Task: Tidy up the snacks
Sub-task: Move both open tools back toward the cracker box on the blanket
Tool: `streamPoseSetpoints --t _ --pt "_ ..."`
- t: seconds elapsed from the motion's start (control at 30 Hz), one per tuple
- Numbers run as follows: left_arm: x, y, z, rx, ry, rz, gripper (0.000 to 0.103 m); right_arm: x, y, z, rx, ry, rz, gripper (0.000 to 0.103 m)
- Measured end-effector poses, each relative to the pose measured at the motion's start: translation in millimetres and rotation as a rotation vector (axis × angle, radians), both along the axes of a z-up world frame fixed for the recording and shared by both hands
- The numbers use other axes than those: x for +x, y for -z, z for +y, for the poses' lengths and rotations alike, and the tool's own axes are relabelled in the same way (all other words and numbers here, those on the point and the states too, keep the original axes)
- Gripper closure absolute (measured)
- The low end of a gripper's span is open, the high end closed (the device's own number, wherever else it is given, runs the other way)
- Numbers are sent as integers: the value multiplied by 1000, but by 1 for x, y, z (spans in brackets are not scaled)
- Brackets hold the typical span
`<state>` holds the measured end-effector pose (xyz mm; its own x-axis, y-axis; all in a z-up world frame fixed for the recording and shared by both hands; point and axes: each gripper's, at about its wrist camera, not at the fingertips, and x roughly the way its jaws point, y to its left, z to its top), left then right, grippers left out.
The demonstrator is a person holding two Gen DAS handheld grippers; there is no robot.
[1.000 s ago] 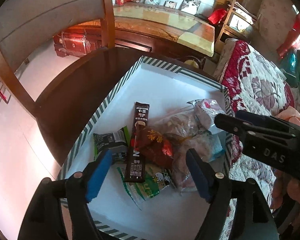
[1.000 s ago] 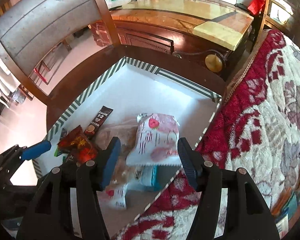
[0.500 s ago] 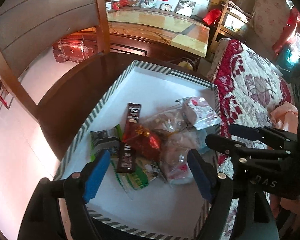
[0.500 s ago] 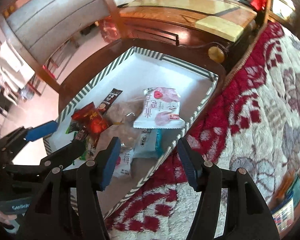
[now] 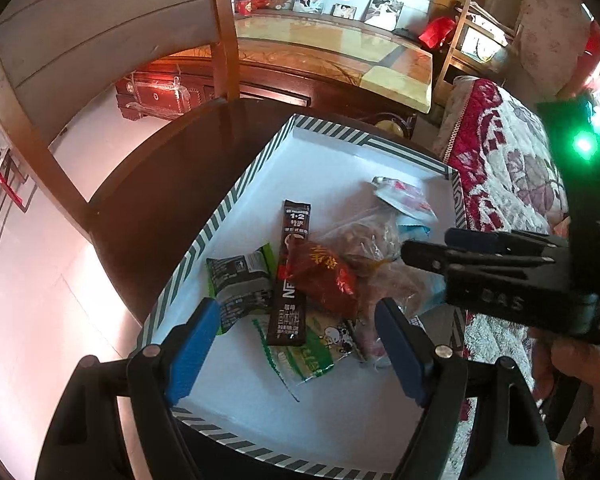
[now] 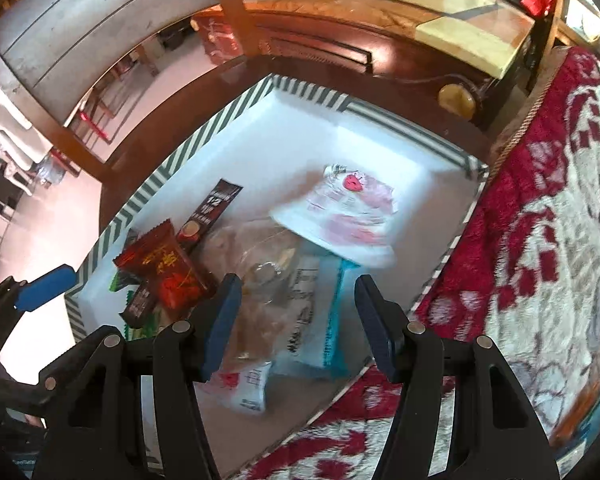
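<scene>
A white box with a green-striped rim (image 5: 236,196) (image 6: 204,140) holds a pile of snacks: a red packet (image 5: 324,276) (image 6: 164,268), a dark coffee stick (image 5: 292,276) (image 6: 212,208), a green-black packet (image 5: 240,288), a clear bag (image 5: 364,240) (image 6: 260,264), a pink-white packet (image 5: 404,200) (image 6: 348,212) and a teal packet (image 6: 320,320). My left gripper (image 5: 296,348) is open above the pile's near side. My right gripper (image 6: 296,320) is open over the clear bag and teal packet; it also shows in the left wrist view (image 5: 424,248).
The box sits on a dark wooden stool (image 5: 160,184). A red-and-white floral blanket (image 5: 508,168) (image 6: 540,240) lies to the right. A wooden chair (image 5: 60,48) and a wooden table (image 5: 340,60) stand behind.
Both grippers have moved back in over the snack pile after pulling away. The pink-white packet has shifted and lies tilted on the pile. Both stay open.
</scene>
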<state>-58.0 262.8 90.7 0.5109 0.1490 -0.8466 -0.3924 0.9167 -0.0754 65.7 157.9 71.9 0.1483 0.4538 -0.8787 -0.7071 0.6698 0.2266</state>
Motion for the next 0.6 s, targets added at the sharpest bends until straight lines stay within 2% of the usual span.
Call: streamPoseSetpoints --t 0.33,0.47,0.6 --pt "9 -9 -40 8 78 -20 21 -27 -24 -70 58 76 -32 44" --pt "13 -13 -65 9 127 -29 21 -40 -31 -100 37 106 -72 44" --pt "17 -17 -89 11 174 -37 20 -46 -33 -132 44 153 -65 44"
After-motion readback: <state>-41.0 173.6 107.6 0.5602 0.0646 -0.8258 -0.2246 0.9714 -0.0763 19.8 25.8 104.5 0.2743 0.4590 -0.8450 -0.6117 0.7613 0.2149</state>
